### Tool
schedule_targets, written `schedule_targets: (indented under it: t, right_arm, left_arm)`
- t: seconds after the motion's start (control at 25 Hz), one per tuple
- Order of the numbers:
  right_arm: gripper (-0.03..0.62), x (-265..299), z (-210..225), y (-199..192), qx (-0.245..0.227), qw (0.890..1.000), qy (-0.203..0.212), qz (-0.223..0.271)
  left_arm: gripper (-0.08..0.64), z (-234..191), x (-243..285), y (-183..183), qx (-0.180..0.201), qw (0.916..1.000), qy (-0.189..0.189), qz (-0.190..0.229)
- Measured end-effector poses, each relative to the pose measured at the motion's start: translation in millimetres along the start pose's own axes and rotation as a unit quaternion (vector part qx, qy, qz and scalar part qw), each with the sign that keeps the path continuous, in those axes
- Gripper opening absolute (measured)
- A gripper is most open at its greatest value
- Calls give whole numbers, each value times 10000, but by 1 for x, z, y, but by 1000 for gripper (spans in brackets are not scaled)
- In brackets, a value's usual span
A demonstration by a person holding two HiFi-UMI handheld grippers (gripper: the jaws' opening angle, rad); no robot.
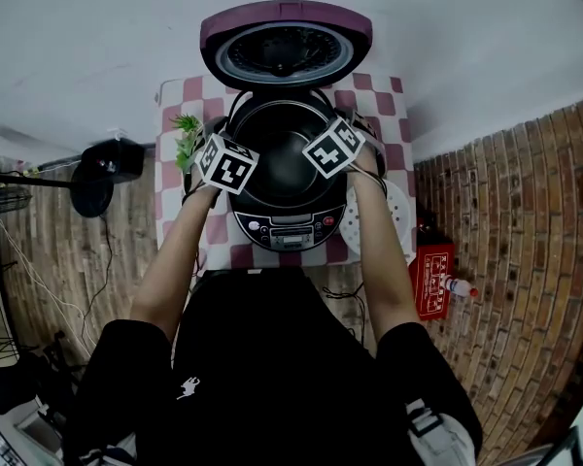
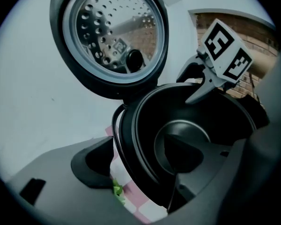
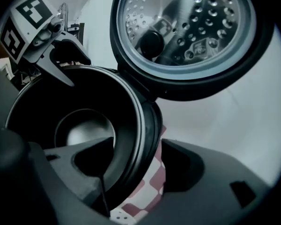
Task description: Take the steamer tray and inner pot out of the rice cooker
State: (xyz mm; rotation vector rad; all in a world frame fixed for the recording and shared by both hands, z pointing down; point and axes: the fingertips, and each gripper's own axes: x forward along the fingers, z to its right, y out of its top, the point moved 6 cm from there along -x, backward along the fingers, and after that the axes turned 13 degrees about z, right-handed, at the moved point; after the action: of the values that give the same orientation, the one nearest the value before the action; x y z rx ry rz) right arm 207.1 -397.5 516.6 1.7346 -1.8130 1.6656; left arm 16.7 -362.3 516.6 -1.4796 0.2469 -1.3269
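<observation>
The rice cooker (image 1: 287, 229) stands on a checked tablecloth with its lid (image 1: 286, 51) swung up. The dark inner pot (image 1: 277, 158) sits inside it. A white perforated steamer tray (image 1: 396, 212) lies on the cloth to the cooker's right, partly under my right arm. My left gripper (image 1: 228, 153) is at the pot's left rim. In the left gripper view this gripper (image 2: 140, 165) is open and straddles the rim of the pot (image 2: 187, 130), one jaw inside and one outside. My right gripper (image 1: 335, 144) is open and straddles the right rim (image 3: 136, 165) the same way, above the pot (image 3: 79, 125).
A small green plant (image 1: 187, 134) stands at the cooker's left on the cloth (image 1: 180, 95). A black fan (image 1: 107, 168) is on the floor to the left, and a red box (image 1: 432, 280) sits low at the right.
</observation>
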Motion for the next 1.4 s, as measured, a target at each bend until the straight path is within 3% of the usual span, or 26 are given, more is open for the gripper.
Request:
schedule_targets:
  t: [0.12, 0.32, 0.76, 0.92, 1.08, 1.2, 1.4]
  right_arm:
    - [304, 10, -2, -2, -232, 9994, -92, -221]
    - [304, 20, -1, -6, -653, 9960, -255, -555]
    - [300, 6, 8, 0, -361, 9982, -378, -285]
    - [242, -3, 5, 8, -486, 9977, -450, -162]
    - [227, -16, 7, 16, -517, 9976, -468, -15]
    - [177, -29, 7, 23, -490, 9978, -418, 175]
    - [63, -53, 1, 33, -510, 9973, -342, 390]
  left_arm:
    - [339, 1, 6, -4, 305, 9993, 89, -174]
    - [259, -8, 8, -2, 501, 9978, 388, -189]
    - [212, -7, -1, 7, 586, 9972, 464, 17]
    - [151, -5, -7, 11, 559, 9976, 413, 56]
    - [125, -5, -17, 19, 467, 9981, 374, 153]
    - [83, -3, -27, 26, 389, 9982, 357, 277]
    - [71, -1, -49, 38, 342, 9969, 474, 523]
